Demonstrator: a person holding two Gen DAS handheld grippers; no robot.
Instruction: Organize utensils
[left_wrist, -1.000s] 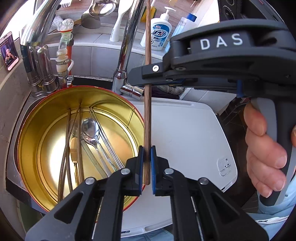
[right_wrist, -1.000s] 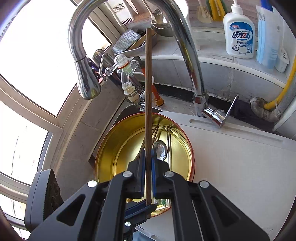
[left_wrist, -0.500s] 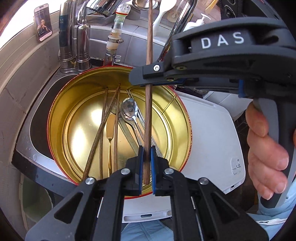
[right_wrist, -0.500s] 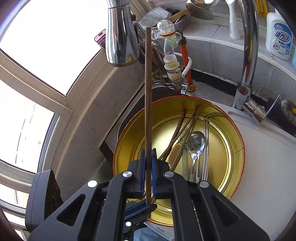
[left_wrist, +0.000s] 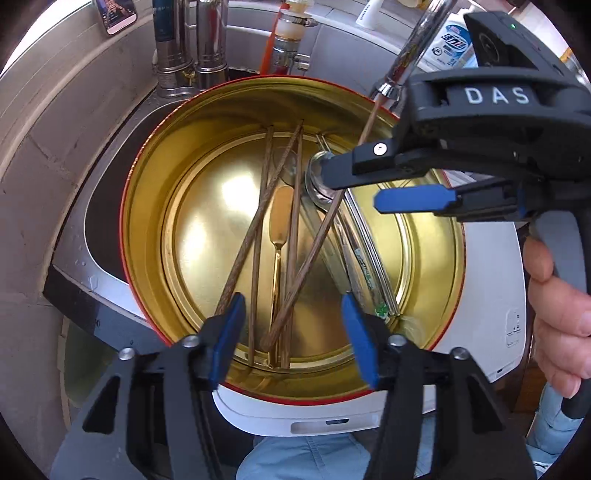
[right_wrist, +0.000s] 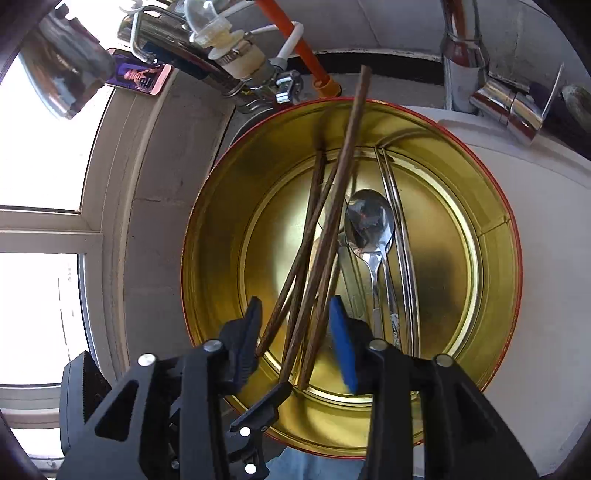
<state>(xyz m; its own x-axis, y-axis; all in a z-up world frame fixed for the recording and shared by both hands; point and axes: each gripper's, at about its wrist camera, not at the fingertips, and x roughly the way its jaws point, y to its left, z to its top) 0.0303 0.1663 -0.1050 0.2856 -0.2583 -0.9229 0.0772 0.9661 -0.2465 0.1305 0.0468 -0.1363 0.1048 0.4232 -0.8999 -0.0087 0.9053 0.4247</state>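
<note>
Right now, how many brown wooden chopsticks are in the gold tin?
4 chopsticks. Three lie on the tin's floor: one straight, one crossing it, one to their right. The fourth slants over them toward the far rim. None looks hidden.

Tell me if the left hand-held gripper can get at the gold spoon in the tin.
Probably yes: the left hand-held gripper, jaws opening and pinching nothing, hangs right over the gold spoon, though wooden chopsticks crowd and partly cross it in the tin.
</note>
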